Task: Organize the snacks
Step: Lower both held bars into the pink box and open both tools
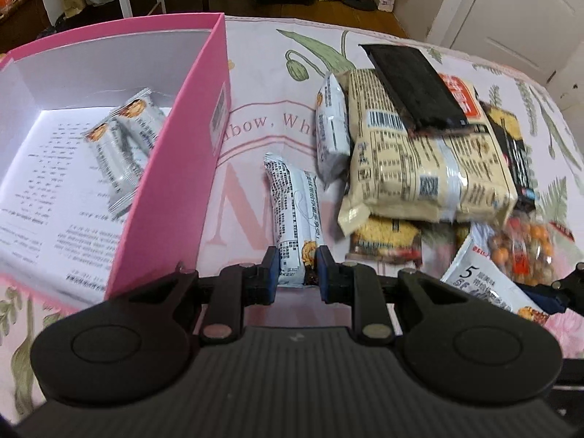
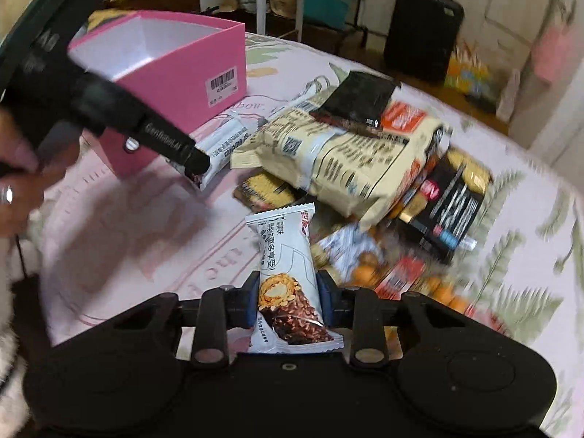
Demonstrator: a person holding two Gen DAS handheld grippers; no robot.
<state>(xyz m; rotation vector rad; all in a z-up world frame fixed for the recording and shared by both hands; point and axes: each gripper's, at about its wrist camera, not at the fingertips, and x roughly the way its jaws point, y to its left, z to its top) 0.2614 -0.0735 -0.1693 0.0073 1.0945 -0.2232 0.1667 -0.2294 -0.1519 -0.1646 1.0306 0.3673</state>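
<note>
My left gripper (image 1: 295, 270) is shut on a white snack bar (image 1: 294, 215), held just right of the pink box (image 1: 175, 168). Two like bars (image 1: 120, 146) lie inside the box on a printed sheet. In the right wrist view my right gripper (image 2: 288, 297) is shut on another white snack bar (image 2: 288, 273) with a chocolate roll pictured on it, in front of the snack pile. The left gripper (image 2: 189, 160) and its bar (image 2: 226, 146) show there beside the pink box (image 2: 189, 84).
A pile of snacks lies on the floral cloth: a large cream pack (image 1: 419, 153), a black packet (image 1: 416, 87) on top, a white bar (image 1: 330, 127), noodle packs (image 1: 387, 241) and a bag of orange balls (image 1: 522, 248). Bags and a white door (image 1: 518, 11) stand behind.
</note>
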